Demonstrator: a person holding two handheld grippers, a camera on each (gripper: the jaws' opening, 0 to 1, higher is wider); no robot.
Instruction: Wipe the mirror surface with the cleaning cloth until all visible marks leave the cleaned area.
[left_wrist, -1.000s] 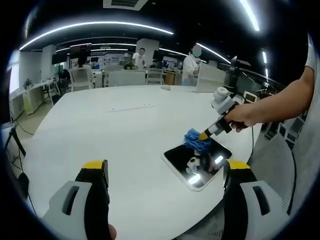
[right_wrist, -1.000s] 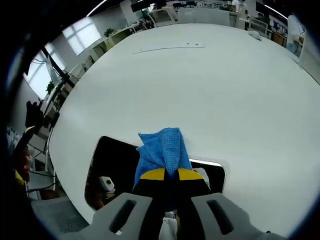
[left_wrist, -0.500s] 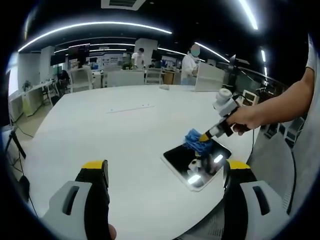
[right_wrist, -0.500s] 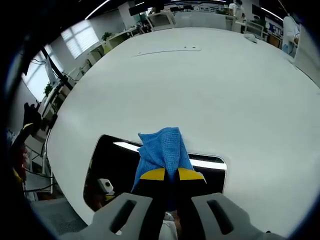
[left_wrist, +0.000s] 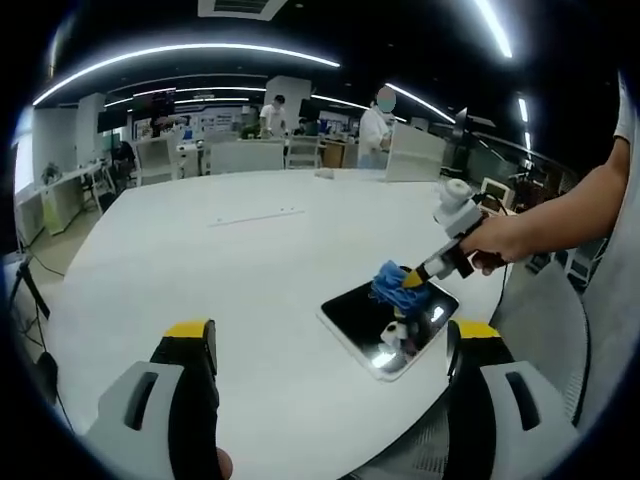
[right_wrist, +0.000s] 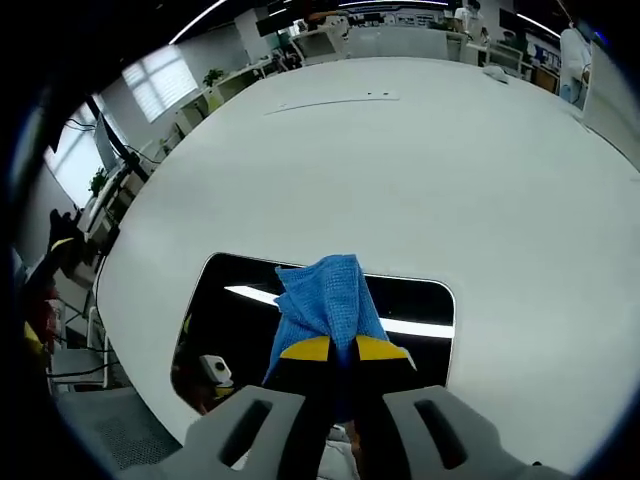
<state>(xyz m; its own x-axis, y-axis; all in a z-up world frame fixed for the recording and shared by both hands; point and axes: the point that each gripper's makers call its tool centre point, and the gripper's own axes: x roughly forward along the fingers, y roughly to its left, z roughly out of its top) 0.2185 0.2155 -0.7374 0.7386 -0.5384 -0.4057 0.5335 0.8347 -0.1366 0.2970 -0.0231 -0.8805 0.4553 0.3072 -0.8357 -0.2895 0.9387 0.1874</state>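
A dark rectangular mirror (left_wrist: 385, 322) (right_wrist: 236, 325) lies flat near the table's edge. A crumpled blue cloth (left_wrist: 393, 283) (right_wrist: 326, 302) rests on its glass. My right gripper (right_wrist: 333, 349) is shut on the cloth and presses it onto the mirror; in the left gripper view that right gripper (left_wrist: 420, 277) comes in from the right, held by a person's hand (left_wrist: 492, 240). My left gripper (left_wrist: 330, 345) stands open above the table, well short of the mirror, with nothing between its jaws.
The mirror sits on a large round white table (left_wrist: 200, 270) (right_wrist: 420, 170). Chairs and desks (left_wrist: 250, 155) and standing people (left_wrist: 375, 125) are beyond its far side. The table edge (left_wrist: 430, 420) drops off just past the mirror.
The right gripper has slid the blue cloth from the mirror's far edge inward onto the glass. The left gripper stays open and almost still.
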